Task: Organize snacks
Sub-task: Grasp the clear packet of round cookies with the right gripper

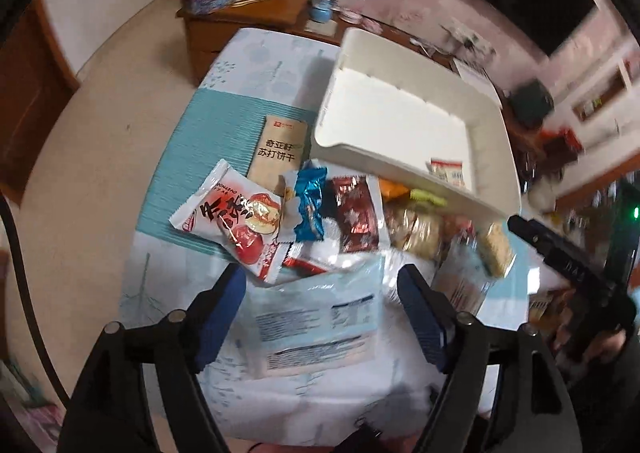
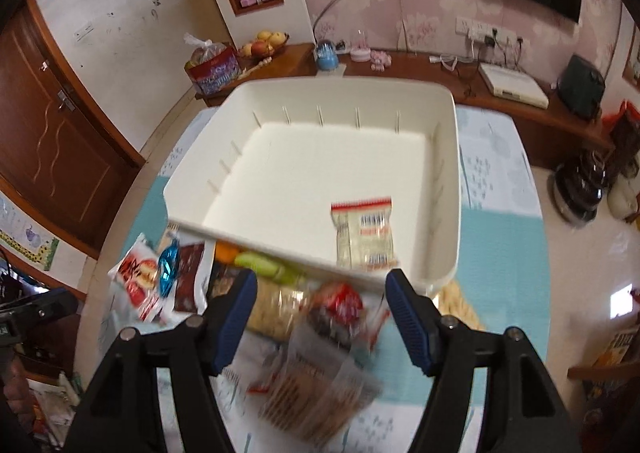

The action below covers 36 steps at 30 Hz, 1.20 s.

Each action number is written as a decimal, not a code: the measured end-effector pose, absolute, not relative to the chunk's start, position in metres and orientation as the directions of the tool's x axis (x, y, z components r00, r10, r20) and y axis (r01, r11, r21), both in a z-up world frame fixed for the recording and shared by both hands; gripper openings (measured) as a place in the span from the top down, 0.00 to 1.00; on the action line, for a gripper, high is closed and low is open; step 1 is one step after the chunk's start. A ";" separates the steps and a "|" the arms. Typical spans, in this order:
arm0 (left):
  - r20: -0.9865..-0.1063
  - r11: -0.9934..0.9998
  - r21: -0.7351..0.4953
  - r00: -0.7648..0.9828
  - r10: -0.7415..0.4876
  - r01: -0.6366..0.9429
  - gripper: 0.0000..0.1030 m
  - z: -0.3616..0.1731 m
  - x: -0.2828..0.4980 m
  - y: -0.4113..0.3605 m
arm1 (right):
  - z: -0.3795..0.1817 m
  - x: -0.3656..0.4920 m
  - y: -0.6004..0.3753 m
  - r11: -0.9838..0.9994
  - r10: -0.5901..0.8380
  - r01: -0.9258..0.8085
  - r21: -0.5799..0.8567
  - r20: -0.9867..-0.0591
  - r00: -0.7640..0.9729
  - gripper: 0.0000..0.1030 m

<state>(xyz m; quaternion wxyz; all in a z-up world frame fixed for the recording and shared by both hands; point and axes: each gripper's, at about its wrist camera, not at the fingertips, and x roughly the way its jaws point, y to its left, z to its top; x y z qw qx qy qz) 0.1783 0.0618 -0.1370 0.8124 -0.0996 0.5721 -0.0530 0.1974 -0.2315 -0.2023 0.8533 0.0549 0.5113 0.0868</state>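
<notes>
Early sorting: 1 packet (image 2: pixel 365 235) in white bin (image 2: pixel 448 125), both grippers (image 1: pixel 320 317) (image 2: pixel 322 317) released, next grasping from snack pile (image 1: pixel 312 209).

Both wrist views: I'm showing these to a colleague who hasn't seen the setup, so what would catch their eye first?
The big white plastic bin at the middle of the table stands out, holding a single red-and-white snack packet near its front wall. Next comes the jumbled pile of colourful snack packets in front of the bin and to its left, led by a white pouch printed with red fruit. The open left gripper and open right gripper hover above that pile.
</notes>
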 end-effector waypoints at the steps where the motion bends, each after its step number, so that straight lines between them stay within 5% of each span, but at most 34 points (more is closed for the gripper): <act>1: -0.924 0.979 -0.203 0.328 -0.198 0.019 0.25 -0.138 0.178 0.059 | -0.204 0.193 -0.234 0.978 0.206 -0.076 0.193 -0.870 0.447 0.35; 8: -0.952 0.955 -0.133 0.234 -0.198 0.264 0.25 -0.151 0.182 0.047 | -0.230 0.166 -0.241 0.974 0.192 0.038 0.221 -0.910 0.366 0.34; 19: -0.975 0.809 -0.193 -0.016 -0.221 0.555 0.18 -0.191 0.207 0.037 | -0.267 0.125 -0.244 0.924 0.166 0.280 0.260 -0.933 0.321 0.27; 36: -0.865 0.629 -0.489 -0.430 -0.259 0.604 0.16 -0.261 0.235 0.014 | -0.306 0.099 -0.219 0.827 0.136 0.470 0.307 -0.922 0.363 0.26</act>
